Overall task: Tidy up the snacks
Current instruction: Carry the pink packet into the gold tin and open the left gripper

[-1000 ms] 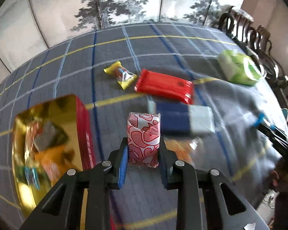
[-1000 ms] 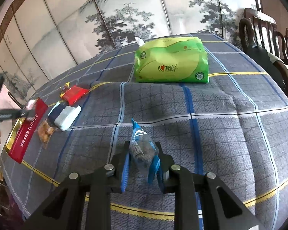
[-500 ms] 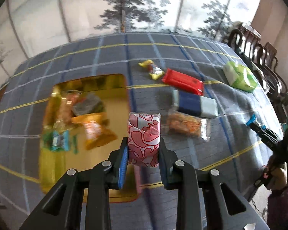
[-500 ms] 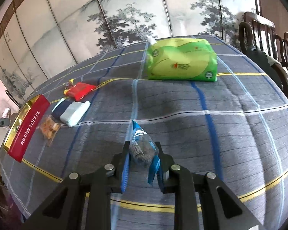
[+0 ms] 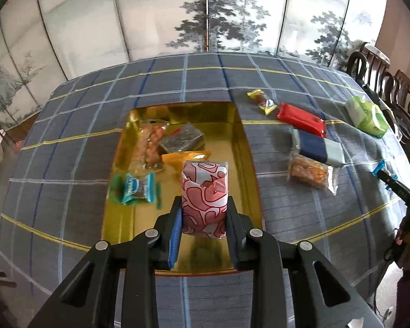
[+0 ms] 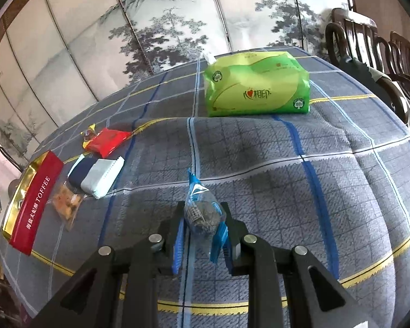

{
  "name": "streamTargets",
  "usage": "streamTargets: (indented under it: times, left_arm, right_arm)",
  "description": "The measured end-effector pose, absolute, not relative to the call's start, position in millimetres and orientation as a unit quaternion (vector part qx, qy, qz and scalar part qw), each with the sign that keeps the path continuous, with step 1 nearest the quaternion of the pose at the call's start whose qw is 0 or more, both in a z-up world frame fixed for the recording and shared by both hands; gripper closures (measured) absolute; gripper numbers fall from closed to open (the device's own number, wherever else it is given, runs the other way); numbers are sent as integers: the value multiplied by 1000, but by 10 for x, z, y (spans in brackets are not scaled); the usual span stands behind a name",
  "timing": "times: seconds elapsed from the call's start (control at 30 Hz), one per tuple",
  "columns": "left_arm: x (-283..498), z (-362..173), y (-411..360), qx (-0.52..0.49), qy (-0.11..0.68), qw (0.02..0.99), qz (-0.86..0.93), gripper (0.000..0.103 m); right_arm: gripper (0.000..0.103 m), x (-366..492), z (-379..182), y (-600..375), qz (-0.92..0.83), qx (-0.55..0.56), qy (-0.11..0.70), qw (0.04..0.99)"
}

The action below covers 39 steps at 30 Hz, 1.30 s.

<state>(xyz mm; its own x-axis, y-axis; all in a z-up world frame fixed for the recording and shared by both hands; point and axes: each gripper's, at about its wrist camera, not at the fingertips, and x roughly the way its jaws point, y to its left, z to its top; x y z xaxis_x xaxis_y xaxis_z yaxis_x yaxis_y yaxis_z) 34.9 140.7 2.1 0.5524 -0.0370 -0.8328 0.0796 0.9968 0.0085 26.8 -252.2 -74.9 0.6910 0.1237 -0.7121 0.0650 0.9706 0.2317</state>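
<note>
The room had a painted folding screen behind a surface under a grey plaid cloth, with dark chairs to one side. I noted my left gripper pinching a pink-and-white patterned packet upright over the open gold tin, presumably poised for release among the snacks already inside. My right gripper was clamped on a small clear packet with blue ends, held above the cloth, well apart from the tin, likely awaiting its turn. A red packet, a navy-and-grey bar and a clear bag of orange snacks lay unsorted beside the tin. A green tissue pack sat further off.
</note>
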Motion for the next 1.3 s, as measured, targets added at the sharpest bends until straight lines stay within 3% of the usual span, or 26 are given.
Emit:
streamTargets:
  times: [1.3]
  left_arm:
    - [502, -602, 2098, -13, 511, 859, 7, 78]
  right_arm:
    - [80, 266, -762, -2530, 6, 111, 398, 911]
